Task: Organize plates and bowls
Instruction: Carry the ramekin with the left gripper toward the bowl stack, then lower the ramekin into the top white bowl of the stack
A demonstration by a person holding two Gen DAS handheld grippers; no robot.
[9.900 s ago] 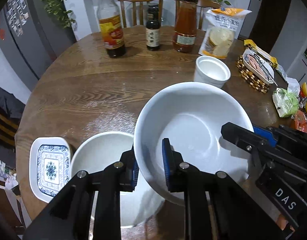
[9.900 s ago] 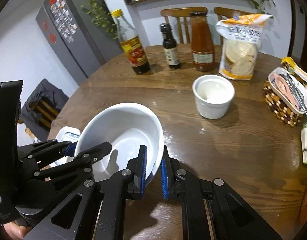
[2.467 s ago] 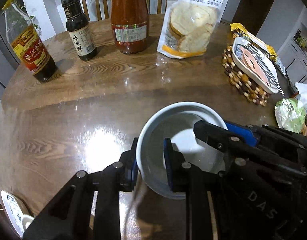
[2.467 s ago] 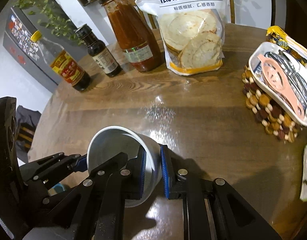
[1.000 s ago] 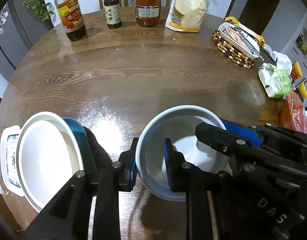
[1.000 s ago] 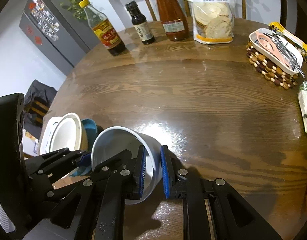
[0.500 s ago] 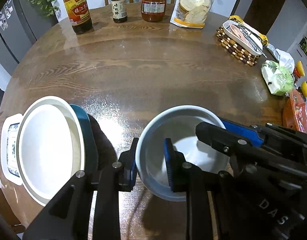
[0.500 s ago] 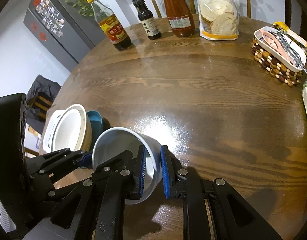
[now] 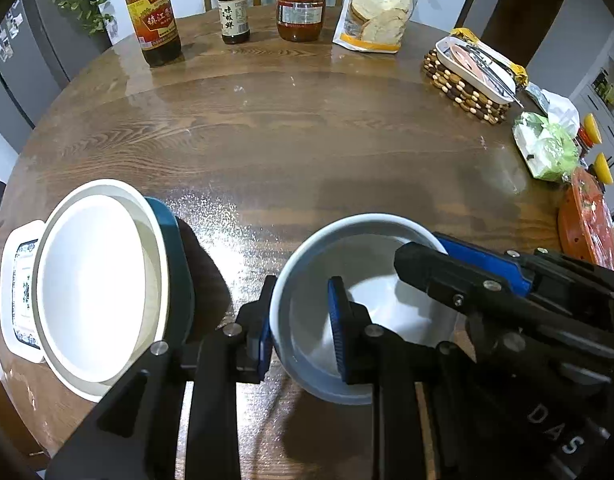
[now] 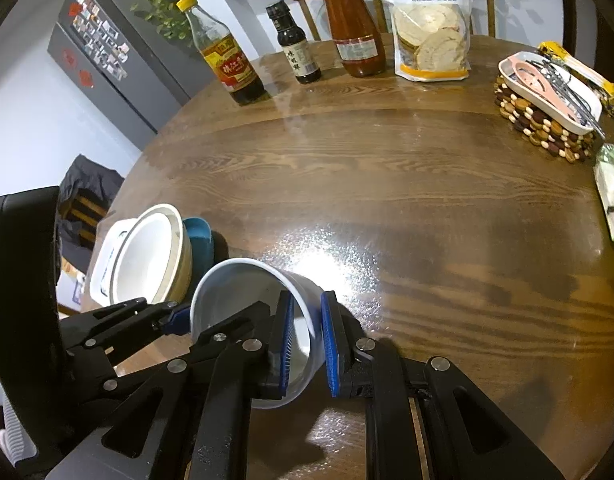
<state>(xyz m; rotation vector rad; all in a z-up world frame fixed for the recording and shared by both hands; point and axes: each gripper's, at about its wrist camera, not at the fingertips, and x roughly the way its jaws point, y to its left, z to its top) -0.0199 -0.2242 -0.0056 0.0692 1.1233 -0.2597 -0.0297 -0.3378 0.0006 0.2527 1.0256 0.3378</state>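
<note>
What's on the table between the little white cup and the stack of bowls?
Nothing: only bare wooden table lies between the white cup and the stack of bowls, seen in the left wrist view.

Both grippers point steeply down, side by side: the left gripper (image 9: 301, 326) and the right gripper (image 10: 307, 346) each clamp the white cup's (image 9: 367, 304) rim.

At lower centre of the left wrist view a white cup (image 9: 359, 304) sits between the blue pads of the black left tool (image 9: 299, 324) and black right tool (image 10: 307, 340). At lower left, a white bowl (image 9: 91, 284) nests in a teal bowl (image 9: 179, 248) beside a white plate with a blue pattern (image 9: 17, 292). The table (image 9: 307, 128) is dark brown wood grain, with a brown-and-cream beaded trivet (image 9: 459, 88) at upper right.
</note>
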